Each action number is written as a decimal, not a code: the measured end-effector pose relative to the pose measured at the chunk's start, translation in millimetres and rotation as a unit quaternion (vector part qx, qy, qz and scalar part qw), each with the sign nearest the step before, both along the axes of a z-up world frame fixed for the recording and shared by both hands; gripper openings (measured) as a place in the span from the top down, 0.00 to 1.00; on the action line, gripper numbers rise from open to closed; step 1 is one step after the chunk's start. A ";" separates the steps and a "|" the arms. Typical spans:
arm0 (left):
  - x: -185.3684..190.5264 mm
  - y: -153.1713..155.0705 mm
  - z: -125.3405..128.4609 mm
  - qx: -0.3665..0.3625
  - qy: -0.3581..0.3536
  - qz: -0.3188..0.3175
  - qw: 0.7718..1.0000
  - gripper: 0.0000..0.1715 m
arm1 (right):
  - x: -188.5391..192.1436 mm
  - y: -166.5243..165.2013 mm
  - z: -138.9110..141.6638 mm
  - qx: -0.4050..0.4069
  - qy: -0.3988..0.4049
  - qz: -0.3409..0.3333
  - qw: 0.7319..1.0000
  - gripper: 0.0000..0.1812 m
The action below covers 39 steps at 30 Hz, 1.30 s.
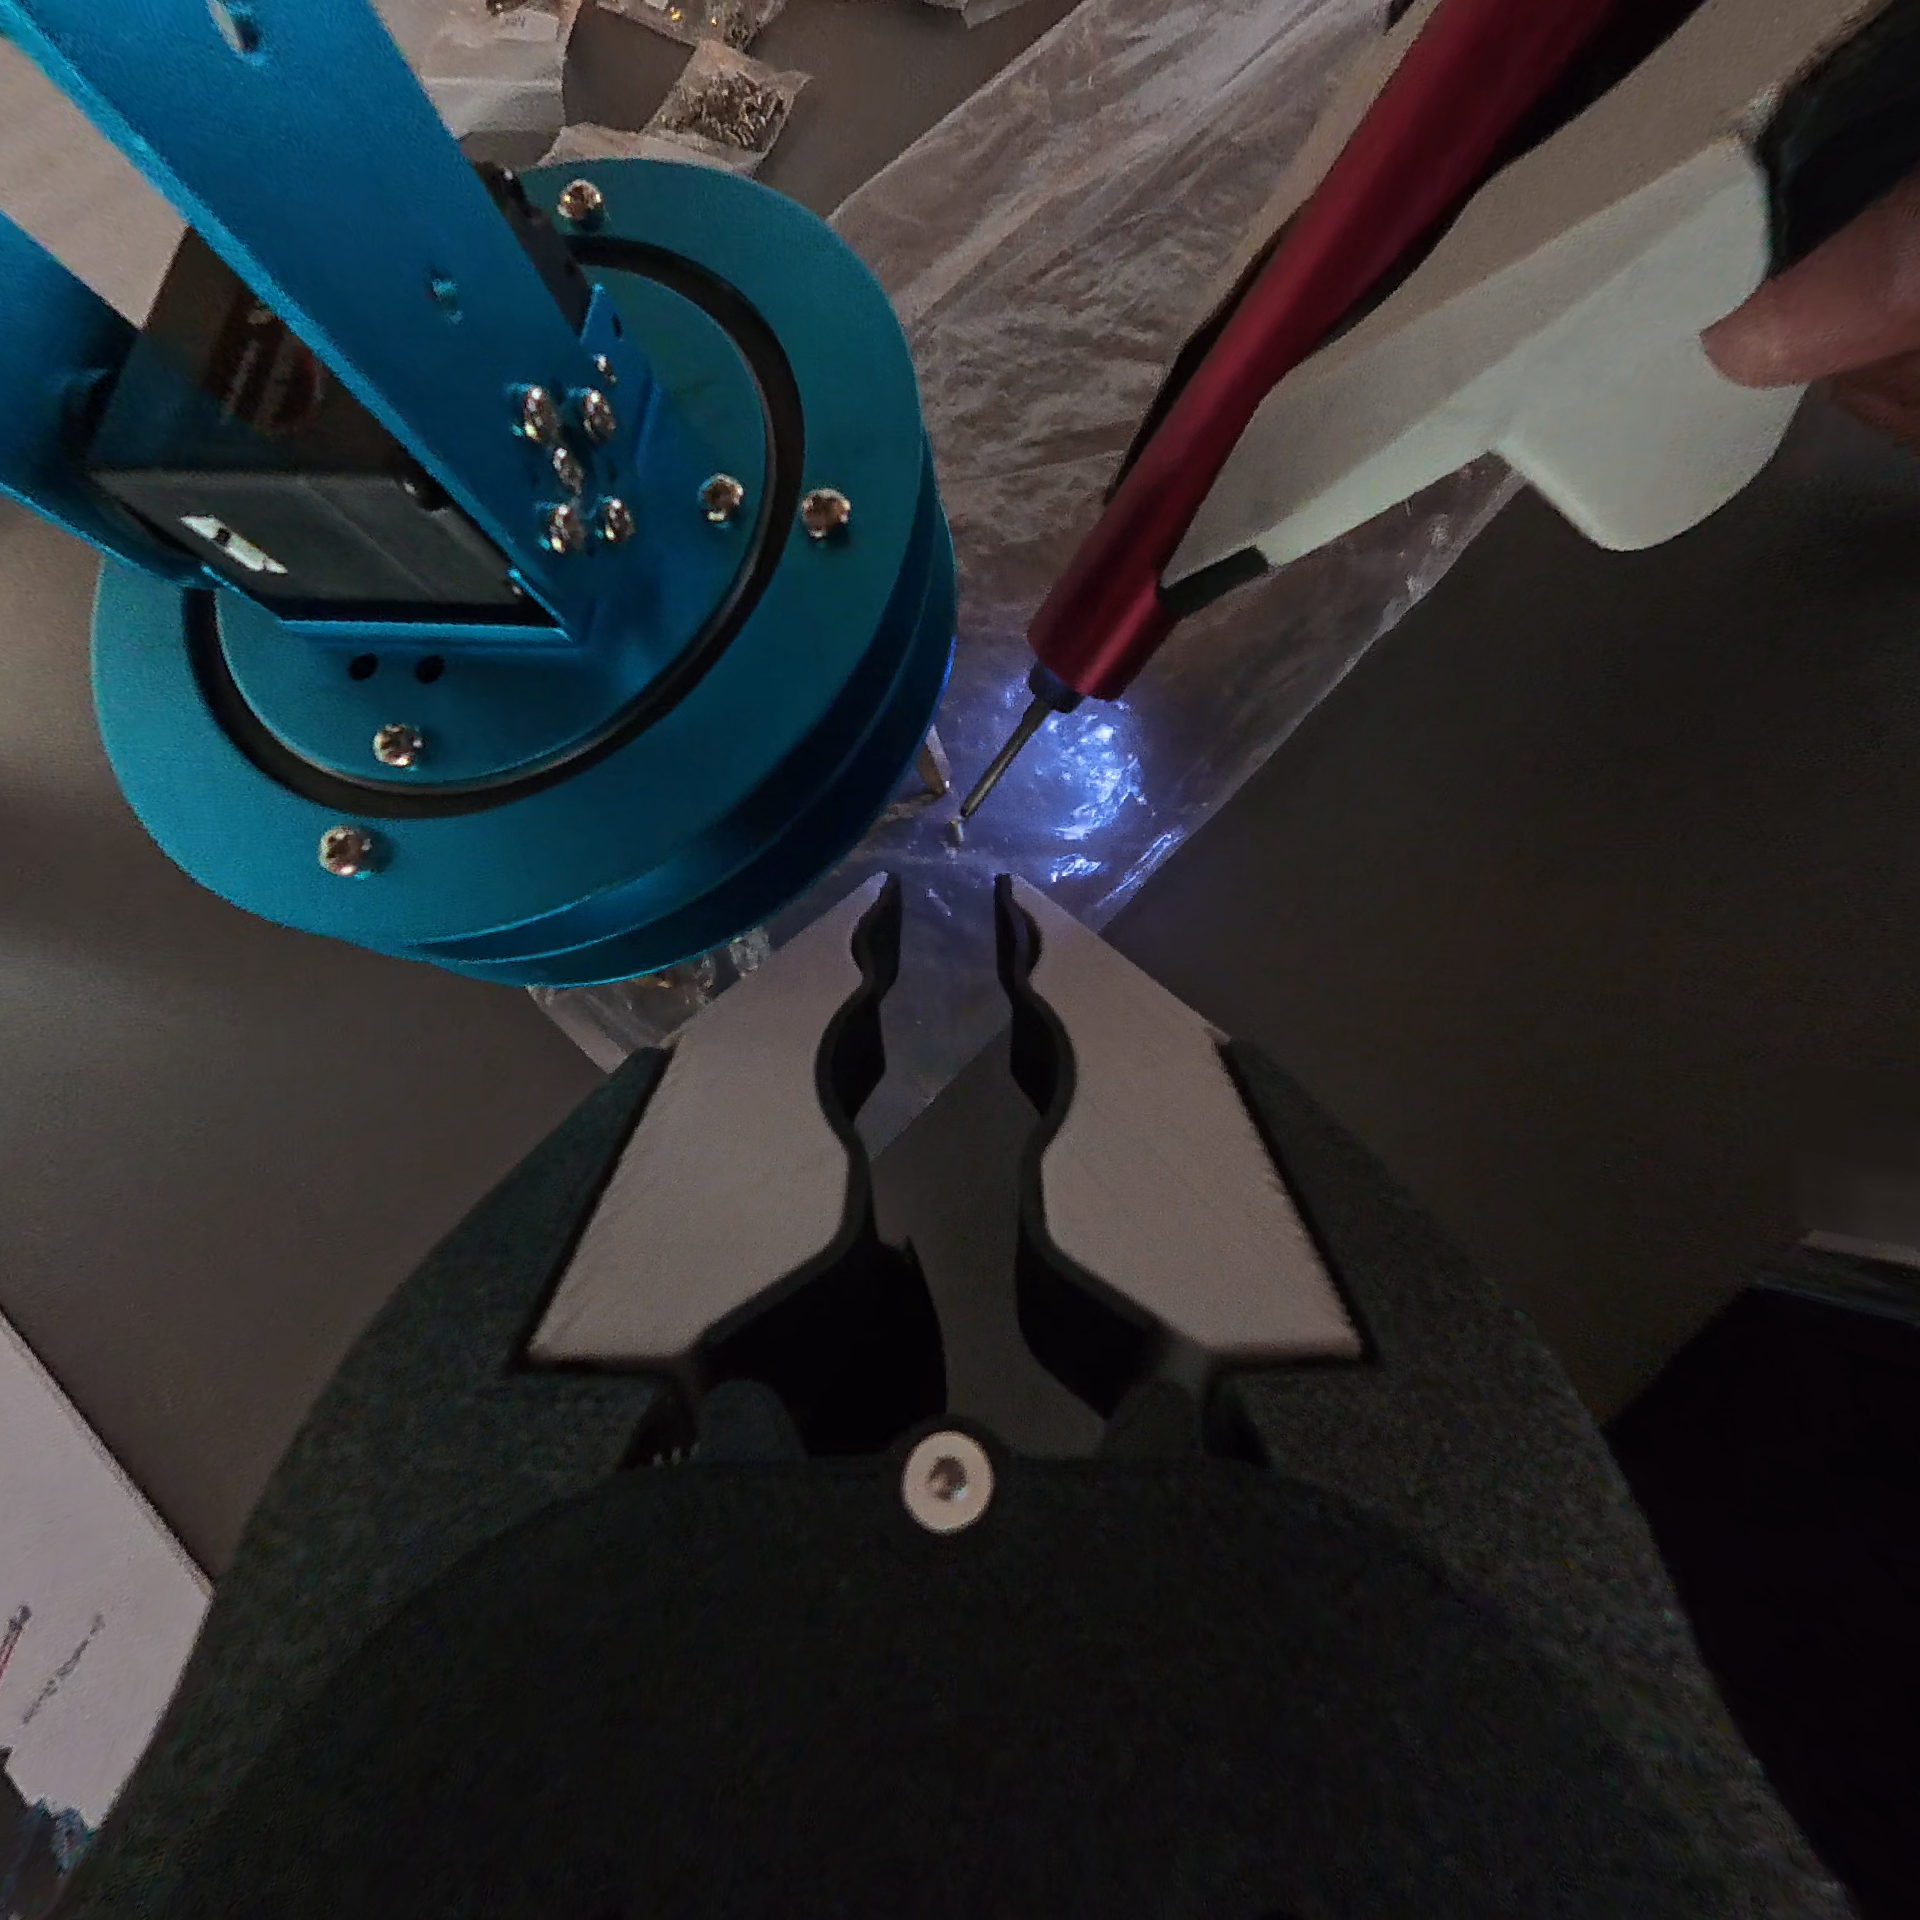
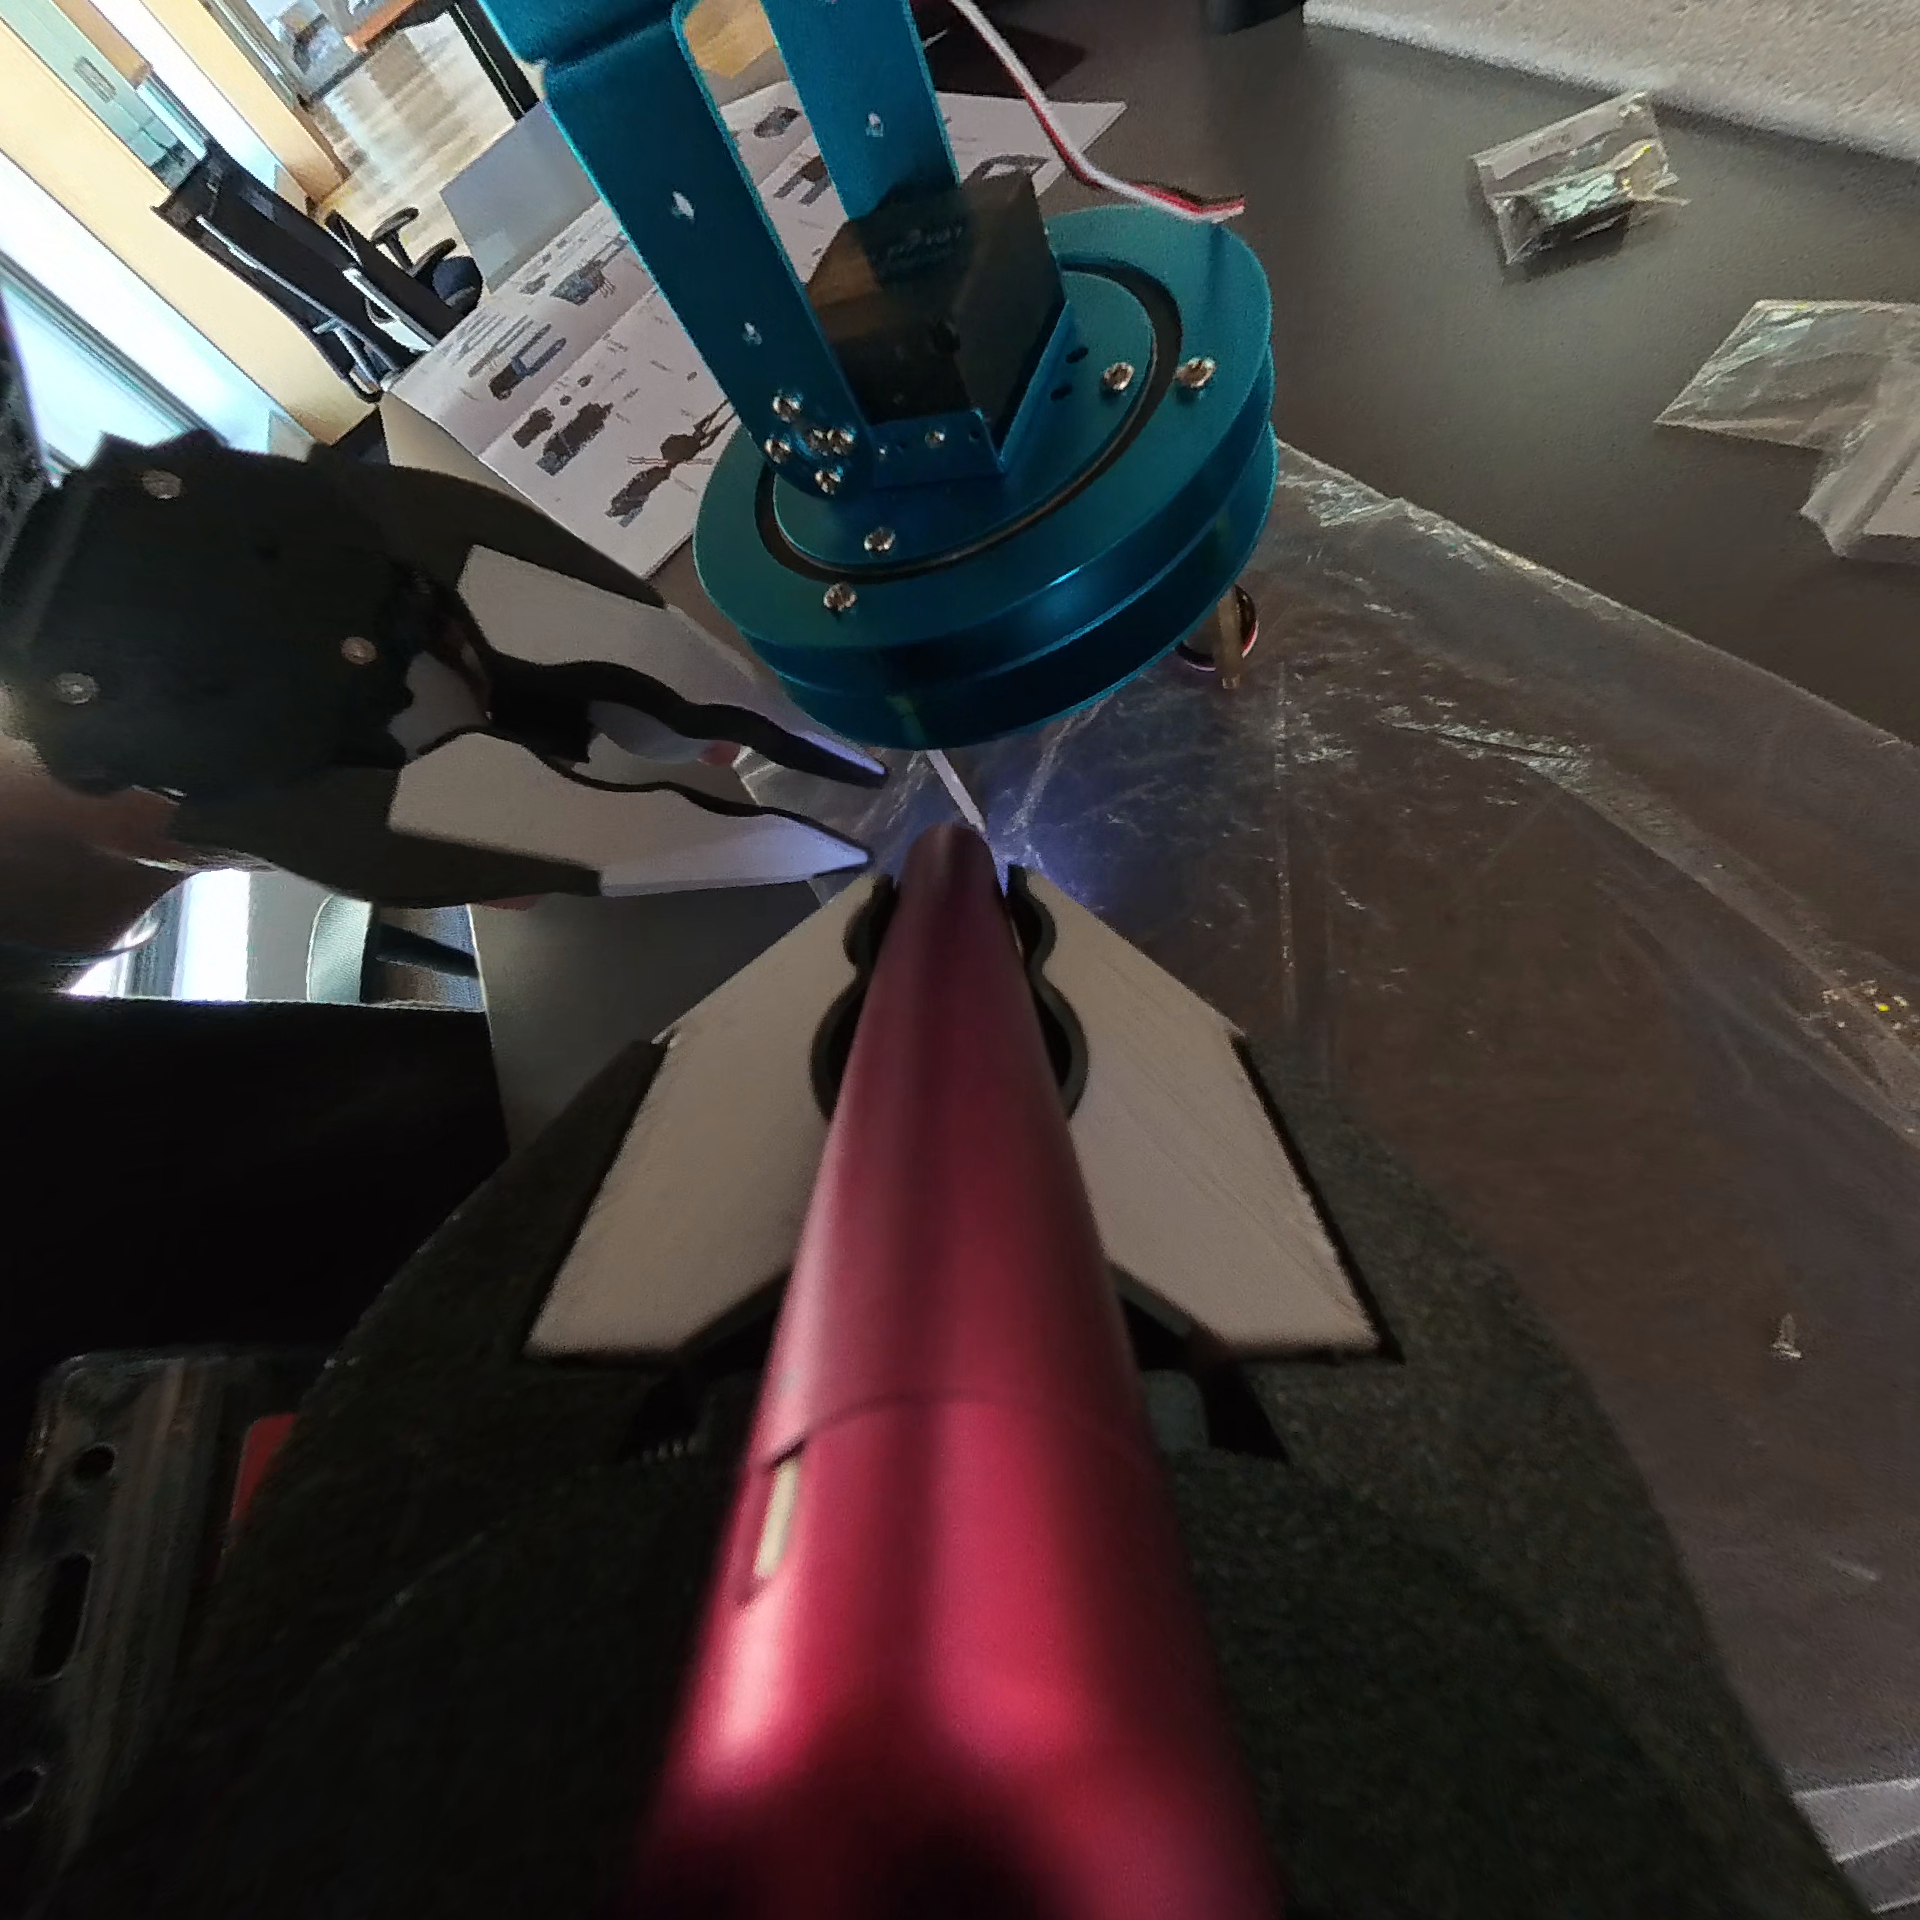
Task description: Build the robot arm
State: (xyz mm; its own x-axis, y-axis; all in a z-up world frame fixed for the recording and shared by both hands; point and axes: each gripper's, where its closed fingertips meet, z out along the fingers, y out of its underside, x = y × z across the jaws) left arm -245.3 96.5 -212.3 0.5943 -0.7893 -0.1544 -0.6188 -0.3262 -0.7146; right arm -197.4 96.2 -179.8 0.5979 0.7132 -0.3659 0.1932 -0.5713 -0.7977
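Observation:
My right gripper is shut on a red electric screwdriver, which points down and forward. In the left wrist view the screwdriver shines a light, and its bit hangs just above a small screw lying on a clear plastic sheet. My left gripper is open and empty, with its tips just short of that screw. It also shows in the right wrist view. A blue round metal base with an upright bracket and a black servo stands close beside the screw, on the left.
The blue base stands on the plastic sheet on a dark table. Printed sheets lie behind it. Small bags of parts lie at the far right. A loose screw lies on the sheet. A white box is at the left. Some 6 cm of space lies between my two pairs of fingers.

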 end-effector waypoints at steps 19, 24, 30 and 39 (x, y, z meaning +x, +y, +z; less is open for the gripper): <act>3.3 2.3 -5.4 0.039 0.059 -0.056 0.996 0.92 | -2.8 -10.0 6.3 -0.005 0.012 0.002 1.000 0.87; 4.2 -0.1 -5.7 0.039 0.054 -0.068 0.995 0.93 | -1.1 -11.2 8.4 -0.009 0.018 -0.002 1.000 0.87; 6.1 -1.9 4.9 0.058 0.026 -0.084 0.994 0.92 | -2.8 -16.6 29.9 -0.014 0.068 -0.005 0.998 0.88; 10.2 -10.8 34.5 0.116 -0.037 -0.102 0.987 0.92 | 0.3 -25.4 60.2 -0.043 0.162 -0.011 0.986 0.87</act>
State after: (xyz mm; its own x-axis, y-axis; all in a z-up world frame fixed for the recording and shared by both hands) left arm -235.1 85.6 -177.8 0.4437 -0.8420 -0.3068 -0.5982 -0.0233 -0.8010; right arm -197.2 70.8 -119.6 0.4545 0.6599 -0.5983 -0.0765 -0.6403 -0.7643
